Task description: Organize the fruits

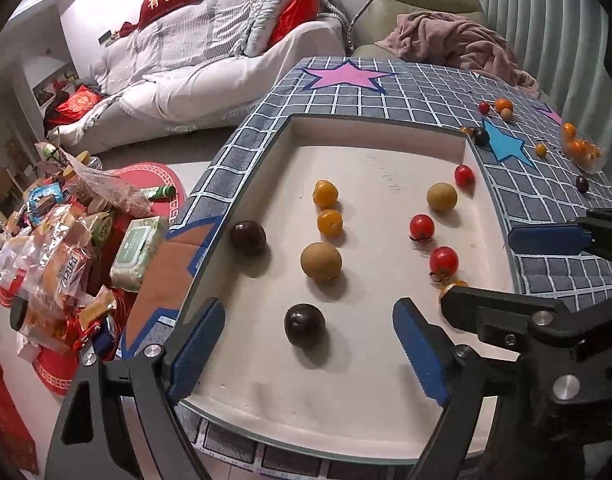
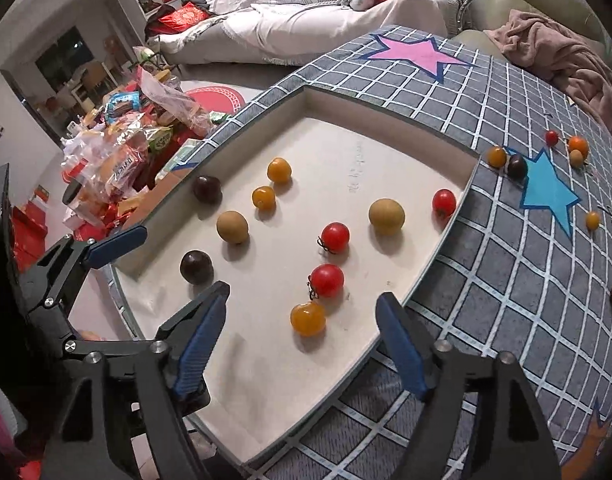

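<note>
from the left wrist view, the left gripper (image 1: 306, 344) hangs low over the near end of the white tray (image 1: 370, 160), its blue-padded jaws spread wide and holding nothing, with a dark plum (image 1: 304, 325) lying on the tray floor right between them. beyond that plum sit a tan round fruit (image 1: 321, 262), two orange tomatoes (image 1: 326, 193) and another dark plum (image 1: 248, 237) by the tray's left wall; red cherry tomatoes (image 1: 422, 227) lie toward the tray's right side. more small fruits (image 1: 503, 105) are scattered on the checked cloth (image 1: 346, 96) past the tray's far right corner. from the right wrist view, the right gripper (image 2: 301, 340) also stands wide open and empty, at the tray's near right edge, with an orange tomato (image 2: 308, 318) between its fingers and a red tomato (image 2: 326, 280) just beyond. these fruits look light, smooth and round, so i'd expect them to roll or squirt out of a pinch; the tomatoes likely bruise or split easily. best taken across the widest middle, closing gently, pads level with the tray floor.
</note>
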### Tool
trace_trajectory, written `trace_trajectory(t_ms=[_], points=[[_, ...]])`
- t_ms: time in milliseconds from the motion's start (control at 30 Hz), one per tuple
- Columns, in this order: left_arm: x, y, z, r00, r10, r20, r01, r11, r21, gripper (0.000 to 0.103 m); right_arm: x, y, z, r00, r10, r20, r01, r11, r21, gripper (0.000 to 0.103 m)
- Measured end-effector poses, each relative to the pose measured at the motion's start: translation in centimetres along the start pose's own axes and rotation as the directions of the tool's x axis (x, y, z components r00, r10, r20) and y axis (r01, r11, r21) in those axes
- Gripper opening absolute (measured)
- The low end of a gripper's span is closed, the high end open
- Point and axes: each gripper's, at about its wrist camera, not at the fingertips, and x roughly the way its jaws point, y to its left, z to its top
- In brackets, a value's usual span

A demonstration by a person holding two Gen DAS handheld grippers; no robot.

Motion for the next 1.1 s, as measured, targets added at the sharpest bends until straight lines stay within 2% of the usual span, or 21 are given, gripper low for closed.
trace_trajectory(t_ms=[67, 100, 133, 167, 200, 400, 533, 800, 1000, 1100], points=[[-0.2, 0.1, 0.2, 1.0, -0.013, -0.011, 0.013, 1.0, -0.007, 0.091, -0.4, -0.1, 0.1, 1.0, 0.002, 0.0, -0.002, 1.0, 0.012, 0.086], [-0.3, 0.1, 0.2, 1.0, -0.021, -0.02, 0.021, 1.0, -0.014, 0.103, -0.7, -0.1, 0.1, 1.0, 0.002, 0.001, -0.002, 1.0, 0.018, 0.087], [-0.5, 0.1, 0.2, 1.0, -0.022, -0.019, 0.022, 1.0, -0.02, 0.103, -1.0, -0.2, 0.1, 1.0, 0.003, 0.0, -0.003, 1.0, 0.024, 0.091], [-0.8, 0.1, 0.3, 0.999, -0.032, -0.019, 0.031, 0.999, -0.021, 0.103, -1.2, -0.3, 0.1, 1.0, 0.002, -0.001, -0.002, 1.0, 0.027, 0.101], [-1.0, 0.0, 0.3, 0.999, -0.036, -0.019, 0.036, 0.999, -0.018, 0.103, -1.5, -0.2, 0.1, 1.0, 0.003, 0.003, -0.003, 1.0, 0.029, 0.103], [-1.8, -0.1, 0.4, 0.996, -0.071, -0.056, 0.069, 0.997, -0.032, 0.103, -3.1, -0.1, 0.2, 0.998, -0.055, 0.013, 0.055, 0.998, 0.028, 0.103], [-2.7, -0.2, 0.3, 0.996, -0.067, -0.062, 0.065, 0.997, -0.041, 0.103, -4.4, -0.3, 0.1, 0.995, -0.098, 0.028, 0.097, 0.995, 0.031, 0.103], [-4.0, -0.5, -0.2, 0.996, 0.019, -0.091, -0.023, 0.999, -0.044, 0.103, -5.7, -0.1, -0.6, 0.992, -0.122, 0.035, 0.122, 0.992, 0.009, 0.103], [-4.9, -1.1, -0.3, 0.994, 0.048, -0.1, -0.052, 0.998, -0.034, 0.103, -5.7, 0.0, -0.9, 0.992, -0.126, 0.02, 0.126, 0.992, -0.005, 0.103], [-5.2, -1.3, -0.3, 0.994, 0.041, -0.104, -0.045, 0.998, -0.037, 0.103, -5.8, -0.1, -1.0, 0.992, -0.121, 0.019, 0.121, 0.993, 0.001, 0.103]])
